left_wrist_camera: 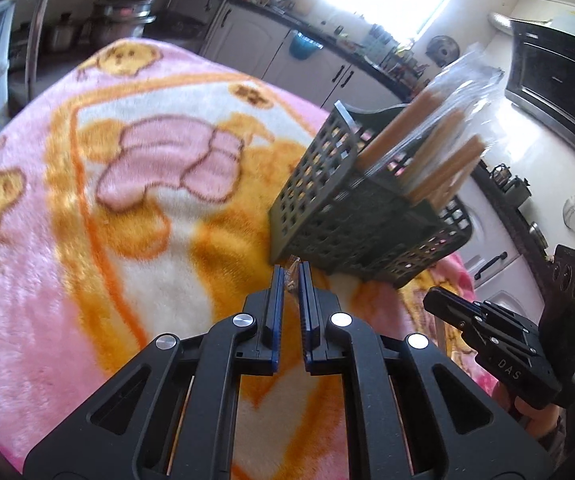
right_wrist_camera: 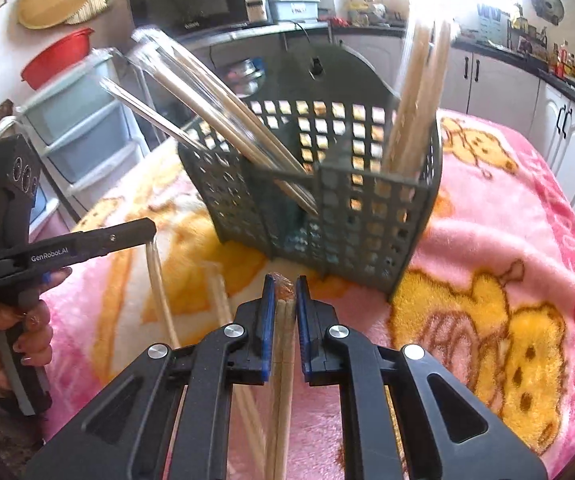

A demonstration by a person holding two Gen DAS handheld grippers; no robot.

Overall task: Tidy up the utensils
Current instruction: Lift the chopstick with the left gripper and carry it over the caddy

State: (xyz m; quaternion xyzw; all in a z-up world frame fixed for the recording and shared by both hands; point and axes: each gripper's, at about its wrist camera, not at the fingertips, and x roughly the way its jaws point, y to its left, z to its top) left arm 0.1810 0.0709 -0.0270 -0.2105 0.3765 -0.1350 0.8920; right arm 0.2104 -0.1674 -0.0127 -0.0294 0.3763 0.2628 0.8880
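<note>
Left gripper (left_wrist_camera: 291,276), jaws nearly closed, pinching a wrapped end between blue pads. Right gripper (right_wrist_camera: 285,286), jaws likewise narrowed, clamping upright sticks. The person's left hand (right_wrist_camera: 15,332) wraps that gripper's handle, nails painted dark.

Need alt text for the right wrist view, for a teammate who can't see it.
The right gripper is shut on a wrapped pair of chopsticks above a pink cartoon blanket, facing a dark perforated utensil basket already holding wrapped chopsticks. At left, the left gripper holds another pair.
</note>
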